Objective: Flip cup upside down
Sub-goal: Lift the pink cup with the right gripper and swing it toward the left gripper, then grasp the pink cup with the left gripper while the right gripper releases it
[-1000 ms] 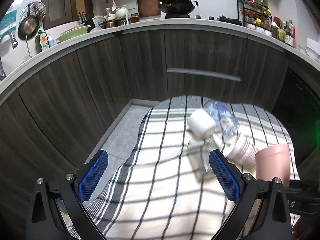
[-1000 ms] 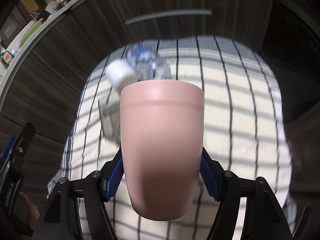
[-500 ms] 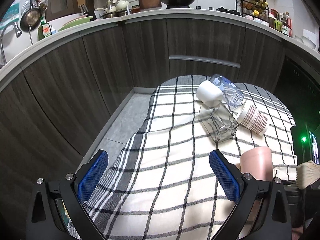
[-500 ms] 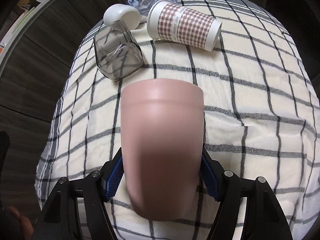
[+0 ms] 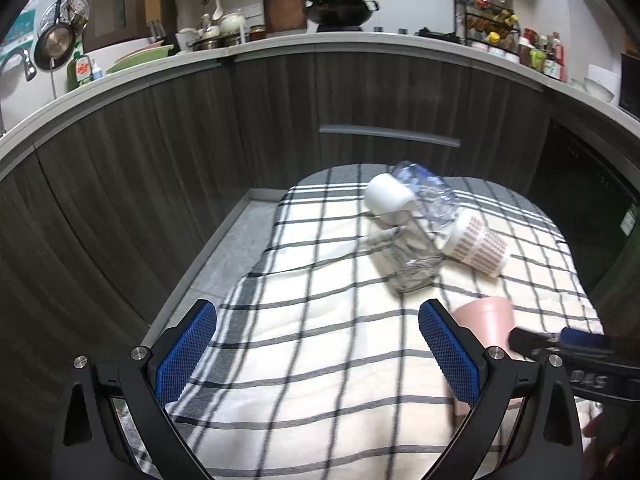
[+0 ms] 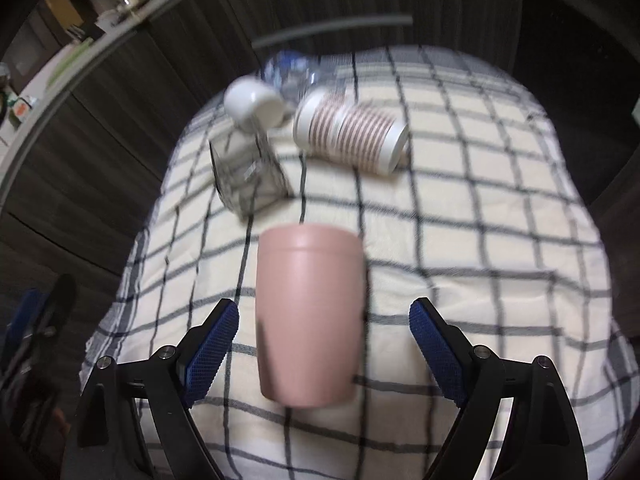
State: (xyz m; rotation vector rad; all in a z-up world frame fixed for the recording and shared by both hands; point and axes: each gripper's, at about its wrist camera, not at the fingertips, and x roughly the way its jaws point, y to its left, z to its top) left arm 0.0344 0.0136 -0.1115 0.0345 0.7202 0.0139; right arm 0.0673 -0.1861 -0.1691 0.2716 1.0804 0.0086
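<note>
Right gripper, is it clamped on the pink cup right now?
No, the right gripper is open, with a clear gap between each blue pad and the pink cup standing on the checked cloth.

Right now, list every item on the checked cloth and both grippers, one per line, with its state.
pink cup: standing on the cloth, released
right gripper: open, pads clear of the cup
left gripper: open, empty
patterned cup: lying on its side
clear glass: lying on its side
white cup: tipped over
plastic bottle: lying down
</note>
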